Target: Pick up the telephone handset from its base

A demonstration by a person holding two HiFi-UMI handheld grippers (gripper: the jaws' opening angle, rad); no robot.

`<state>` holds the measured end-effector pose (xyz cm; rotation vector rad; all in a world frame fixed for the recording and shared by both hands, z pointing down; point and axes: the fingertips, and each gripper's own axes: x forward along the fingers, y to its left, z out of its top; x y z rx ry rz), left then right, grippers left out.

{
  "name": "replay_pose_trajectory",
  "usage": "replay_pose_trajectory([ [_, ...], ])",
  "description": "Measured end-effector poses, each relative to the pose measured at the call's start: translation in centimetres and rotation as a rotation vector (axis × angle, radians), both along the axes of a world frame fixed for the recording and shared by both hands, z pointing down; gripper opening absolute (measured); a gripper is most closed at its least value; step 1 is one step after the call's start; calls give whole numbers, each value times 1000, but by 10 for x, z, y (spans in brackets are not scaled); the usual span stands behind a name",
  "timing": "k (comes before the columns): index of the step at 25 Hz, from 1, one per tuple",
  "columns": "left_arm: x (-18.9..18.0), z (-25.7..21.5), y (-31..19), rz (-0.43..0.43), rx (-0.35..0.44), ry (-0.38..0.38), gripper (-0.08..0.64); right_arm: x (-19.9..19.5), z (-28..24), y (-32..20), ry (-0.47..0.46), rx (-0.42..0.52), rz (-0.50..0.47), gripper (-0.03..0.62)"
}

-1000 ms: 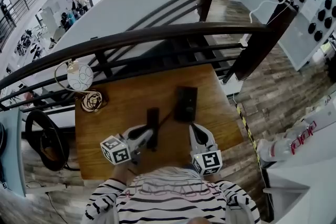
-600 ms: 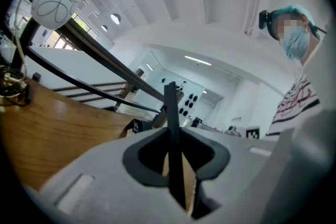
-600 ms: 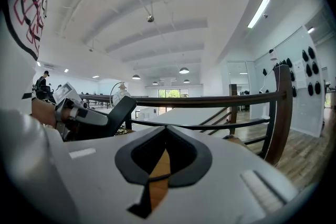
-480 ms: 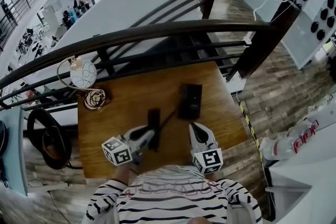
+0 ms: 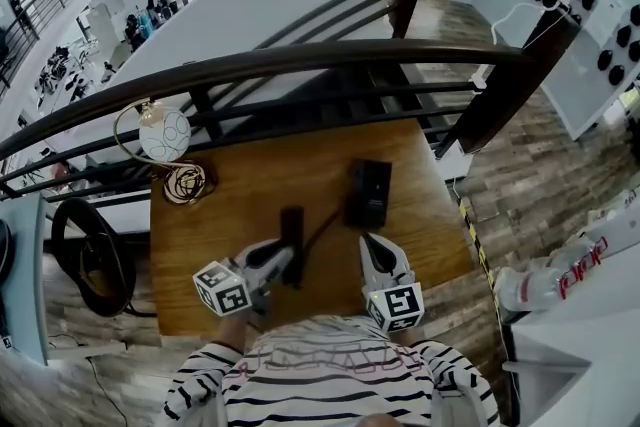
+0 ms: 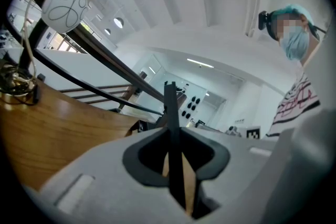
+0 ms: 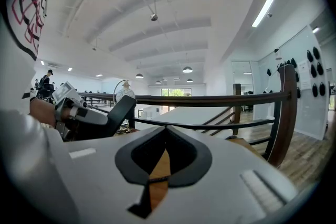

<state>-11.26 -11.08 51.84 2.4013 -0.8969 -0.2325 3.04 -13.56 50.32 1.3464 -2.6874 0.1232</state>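
On the wooden table (image 5: 200, 245) the black telephone base (image 5: 368, 193) lies right of centre. The black handset (image 5: 292, 237) is off the base, to its left, joined to it by a thin cord (image 5: 322, 228). My left gripper (image 5: 284, 263) is shut on the handset's near end. In the left gripper view the handset (image 6: 170, 107) stands edge-on between the pads of the left gripper (image 6: 176, 152). My right gripper (image 5: 370, 248) hovers just in front of the base, shut and empty. The right gripper view shows the right gripper (image 7: 167, 139) closed, with the held handset (image 7: 116, 110) off to its left.
A white globe lamp (image 5: 164, 133) on a brass foot (image 5: 186, 183) stands at the table's far left corner. A dark railing (image 5: 300, 65) runs along the table's far side. The table's right edge drops to a wooden floor (image 5: 520, 175).
Both grippers and the held handset have edged slightly back from the base, toward the person. Neither gripper's jaws have changed.
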Motion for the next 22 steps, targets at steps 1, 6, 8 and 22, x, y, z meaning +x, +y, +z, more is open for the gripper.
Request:
replay_pose_trajectory([
  [1, -1, 1, 0, -2, 0, -1, 74, 0, 0, 0, 2, 3, -1, 2],
  [6, -4, 3, 2, -9, 2, -7, 74, -1, 1, 2, 1, -1, 0, 2],
  [8, -4, 3, 3, -11, -1, -7, 74, -1, 2, 3, 1, -5, 2, 2],
  [22, 6, 6, 7, 10, -2, -4, 74, 8, 6, 9, 2, -16, 18, 2],
])
